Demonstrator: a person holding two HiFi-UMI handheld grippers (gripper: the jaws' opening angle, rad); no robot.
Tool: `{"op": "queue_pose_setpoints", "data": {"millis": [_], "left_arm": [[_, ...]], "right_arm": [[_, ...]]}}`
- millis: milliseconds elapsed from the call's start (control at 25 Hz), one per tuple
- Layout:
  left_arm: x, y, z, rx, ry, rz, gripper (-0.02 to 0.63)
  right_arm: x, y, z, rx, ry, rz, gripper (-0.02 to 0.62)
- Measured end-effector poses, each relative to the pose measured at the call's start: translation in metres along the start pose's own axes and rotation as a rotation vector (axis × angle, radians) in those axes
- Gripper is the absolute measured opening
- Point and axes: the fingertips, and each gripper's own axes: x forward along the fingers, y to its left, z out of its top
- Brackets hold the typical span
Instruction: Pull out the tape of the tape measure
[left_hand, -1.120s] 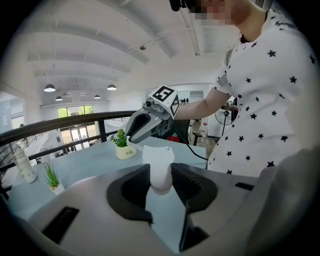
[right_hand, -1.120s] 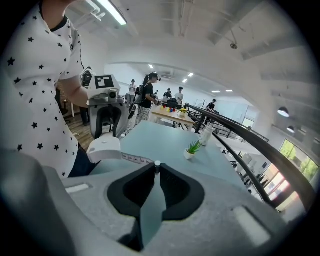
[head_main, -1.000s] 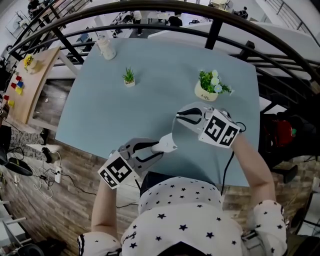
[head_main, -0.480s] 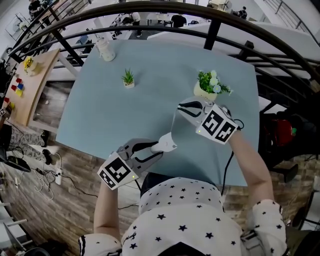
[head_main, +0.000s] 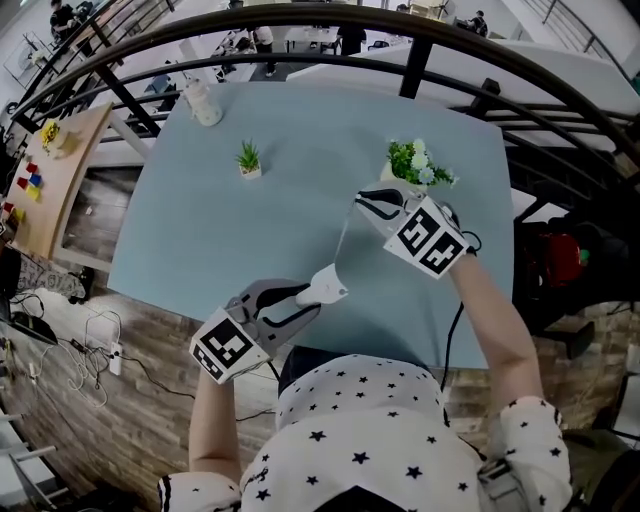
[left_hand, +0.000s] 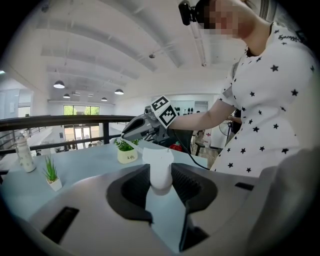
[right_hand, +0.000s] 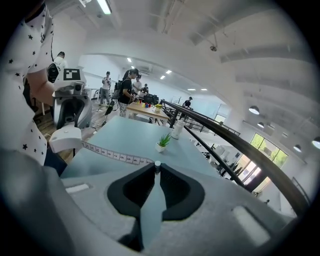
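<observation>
- Head view: grips the tape measure case (head_main: 328, 285) in the left claw (head_main: 312, 296), over the near edge of the bench (head_main: 230, 230) and close to the body. Pinches the end of the tape (head_main: 344, 238) in the right claw (head_main: 358, 204), farther off and to the right, just beside the flowering pot (head_main: 410, 170). Shows a thin run of tape strung in the air between the two claws, above the bench. Leaves the small green plant (head_main: 248, 160) and the bottle (head_main: 203, 100) on the far left, well apart from the work.
- Left gripper view: confirms the clench, both jaws pressed against the sides of the white case. Looks past it to the right claw, held higher on the far side.
- Right gripper view: shows the jaws nearly together on a small tab at their tips, probably the tape's end piece, though too small to be sure. Shows numbered tape running left from there back to the case.
- Progress: well under way, judging by the length already out. No telling how much stays coiled inside. Calls, at most, for drawing the claws farther apart with both grips kept firm.
</observation>
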Motion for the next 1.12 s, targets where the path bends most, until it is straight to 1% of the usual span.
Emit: {"op": "queue_pose_setpoints", "data": {"millis": [80, 160, 320, 400, 520, 600, 680, 840, 960, 1000, 1120], "left_arm": [[0.002, -0.002, 0.0, 0.005, 0.005, -0.012, 0.132], [0.002, -0.003, -0.001, 0.008, 0.009, -0.017, 0.132], [0.0, -0.001, 0.002, -0.008, -0.018, -0.003, 0.132], [0.001, -0.001, 0.003, -0.003, -0.02, -0.002, 0.132], [0.002, -0.004, 0.001, 0.005, -0.007, -0.018, 0.132], [0.003, -0.006, -0.001, 0.008, 0.002, -0.019, 0.132], [0.002, -0.004, 0.0, 0.005, -0.004, -0.011, 0.132], [0.0, -0.002, 0.005, -0.004, -0.028, -0.011, 0.132], [0.001, -0.005, 0.002, -0.007, -0.016, -0.027, 0.132], [0.0, -0.005, 0.001, -0.011, -0.017, -0.027, 0.132], [-0.004, 0.0, 0.005, -0.036, -0.048, -0.009, 0.132]], "right_arm": [[0.002, -0.01, -0.004, -0.007, 0.018, -0.05, 0.04], [0.001, -0.023, -0.008, 0.01, 0.026, -0.096, 0.04], [-0.001, -0.03, -0.009, 0.035, 0.035, -0.121, 0.04], [-0.001, -0.032, -0.01, 0.052, 0.039, -0.135, 0.04], [-0.001, -0.046, -0.013, 0.072, 0.051, -0.186, 0.04], [-0.005, -0.058, -0.016, 0.114, 0.047, -0.211, 0.04], [-0.009, -0.062, -0.016, 0.145, 0.04, -0.217, 0.04], [-0.008, -0.067, -0.015, 0.14, 0.049, -0.24, 0.04], [-0.01, -0.082, -0.018, 0.129, 0.068, -0.3, 0.04], [-0.012, -0.089, -0.019, 0.139, 0.068, -0.313, 0.04], [-0.015, -0.099, -0.017, 0.171, 0.056, -0.314, 0.04]]}}
